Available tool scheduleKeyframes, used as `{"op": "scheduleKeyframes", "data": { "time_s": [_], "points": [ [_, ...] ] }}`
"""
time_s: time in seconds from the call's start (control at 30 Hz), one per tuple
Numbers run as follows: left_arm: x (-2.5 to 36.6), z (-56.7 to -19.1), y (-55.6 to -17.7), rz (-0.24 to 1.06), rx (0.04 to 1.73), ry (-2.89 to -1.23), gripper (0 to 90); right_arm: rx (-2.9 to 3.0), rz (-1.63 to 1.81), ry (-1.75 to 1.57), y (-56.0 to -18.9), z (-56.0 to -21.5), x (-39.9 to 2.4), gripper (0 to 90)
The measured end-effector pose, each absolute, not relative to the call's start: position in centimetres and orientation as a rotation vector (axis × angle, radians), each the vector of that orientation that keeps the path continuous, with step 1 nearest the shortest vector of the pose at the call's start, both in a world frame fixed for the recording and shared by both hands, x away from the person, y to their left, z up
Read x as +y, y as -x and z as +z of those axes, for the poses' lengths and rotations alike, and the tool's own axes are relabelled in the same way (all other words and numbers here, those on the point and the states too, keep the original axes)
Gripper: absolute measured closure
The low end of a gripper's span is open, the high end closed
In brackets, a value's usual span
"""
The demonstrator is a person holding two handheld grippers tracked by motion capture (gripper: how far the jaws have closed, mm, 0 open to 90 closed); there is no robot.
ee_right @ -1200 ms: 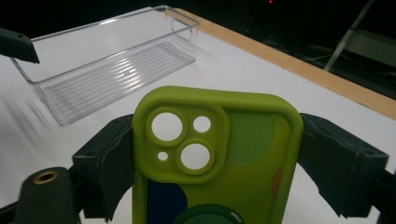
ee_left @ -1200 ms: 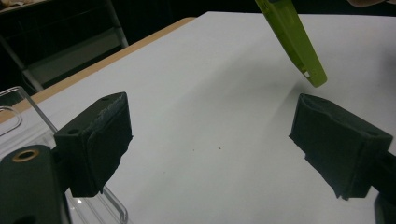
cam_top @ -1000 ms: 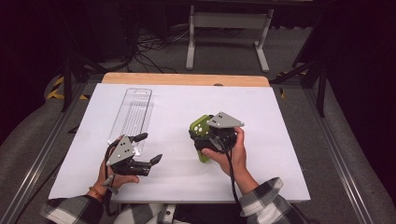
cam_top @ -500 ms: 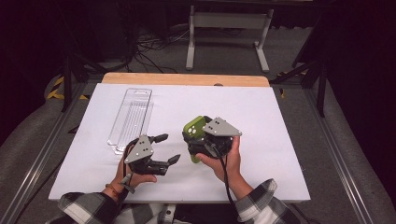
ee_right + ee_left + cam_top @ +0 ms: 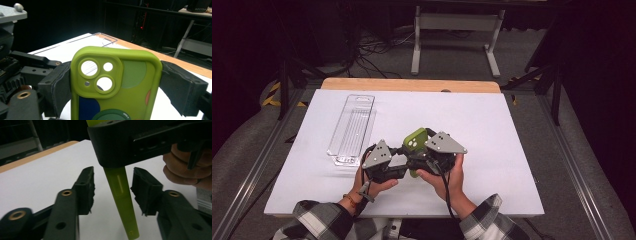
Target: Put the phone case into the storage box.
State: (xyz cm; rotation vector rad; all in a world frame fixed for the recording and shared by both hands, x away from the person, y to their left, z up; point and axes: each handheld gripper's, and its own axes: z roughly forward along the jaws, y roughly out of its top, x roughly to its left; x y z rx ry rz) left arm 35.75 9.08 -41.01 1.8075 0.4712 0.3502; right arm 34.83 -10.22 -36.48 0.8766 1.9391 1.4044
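A lime-green phone case (image 5: 416, 139) with camera cut-outs is held upright above the white table, and my right gripper (image 5: 421, 152) is shut on its two long edges. In the right gripper view the pads (image 5: 60, 85) press both sides of the case (image 5: 130, 100). My left gripper (image 5: 404, 161) has come in from the left. Its jaws have just been closing and now straddle the thin edge of the case (image 5: 120, 190). A gap still shows on each side, so my left gripper (image 5: 113, 180) is open around the case without touching it.
A clear plastic package (image 5: 352, 125) lies flat at the left of the white table top (image 5: 492, 125). A wooden edge (image 5: 412, 85) runs along the far side. Dark floor, cables and a metal stand (image 5: 452, 30) lie beyond.
My left gripper moved right until it met the right gripper, and its jaws narrowed around the case's edge. The right gripper drifted slightly left, still holding the case.
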Motion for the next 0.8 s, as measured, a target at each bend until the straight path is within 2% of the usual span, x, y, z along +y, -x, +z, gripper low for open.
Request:
{"op": "scheduleKeyframes", "data": {
  "time_s": [0.3, 0.53, 0.8],
  "points": [
    [8.73, -40.74, -35.50, 0.361, 0.465, -1.770, 69.3, 1.923, 1.429, -0.900, -34.35, -36.66, -9.99, 15.7],
    [8.93, -40.74, -35.78, 0.375, 0.465, -1.760, 76.7, 1.913, 1.437, -0.906, -34.14, -36.67, -9.96, 15.7],
    [9.01, -40.62, -35.58, 0.398, 0.424, -1.782, 77.2, 1.934, 1.448, -0.950, -34.00, -36.49, -10.14, 15.3]
  ]
}}
